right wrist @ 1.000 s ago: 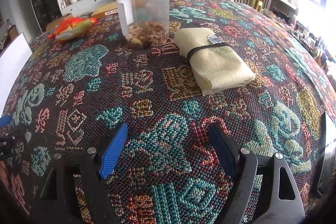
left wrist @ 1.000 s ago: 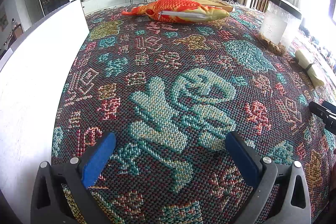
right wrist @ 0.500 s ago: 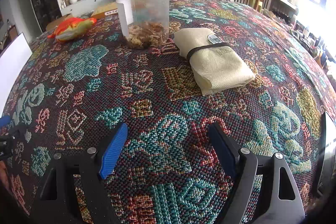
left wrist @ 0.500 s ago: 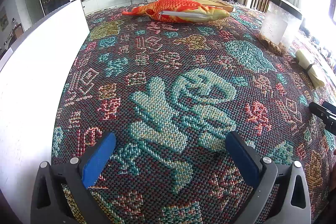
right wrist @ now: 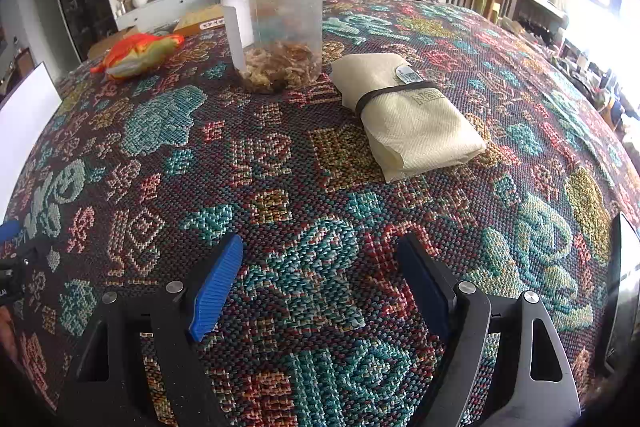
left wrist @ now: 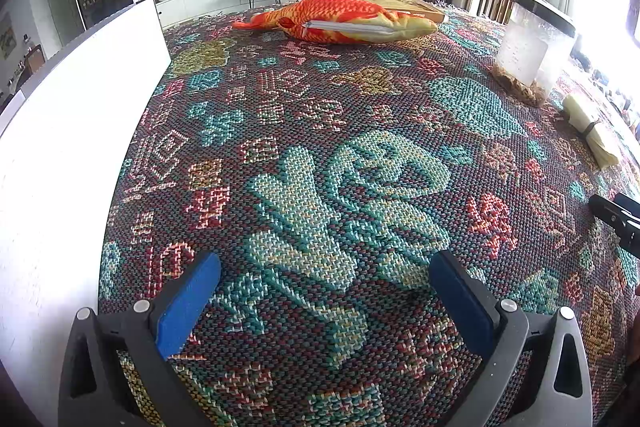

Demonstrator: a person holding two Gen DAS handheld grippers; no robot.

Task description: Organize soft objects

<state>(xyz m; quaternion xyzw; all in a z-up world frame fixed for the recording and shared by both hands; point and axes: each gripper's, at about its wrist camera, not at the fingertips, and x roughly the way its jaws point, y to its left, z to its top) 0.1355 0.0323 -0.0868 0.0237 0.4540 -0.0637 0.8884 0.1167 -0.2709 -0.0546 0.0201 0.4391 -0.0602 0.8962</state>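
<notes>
1. Both claws are released: the left gripper [left wrist: 325,297] and right gripper [right wrist: 320,281] hover with nothing between their blue pads over the patterned woven cloth [left wrist: 320,155].
2. The folded cream cloth bundle with its dark band [right wrist: 408,115] lies centre-right of the right view, just beside the clear lidded jar [right wrist: 272,23]; I'd approach from the bundle's free side.
3. The orange plush fish [left wrist: 340,21] lies at top centre of the left view, well away, so it needs a long reach.

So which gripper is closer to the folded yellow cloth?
Right. The right gripper is open, with the folded yellow cloth just ahead, slightly right. The left gripper, also open, sees the cloth far off to its right, beyond the right gripper.
</notes>
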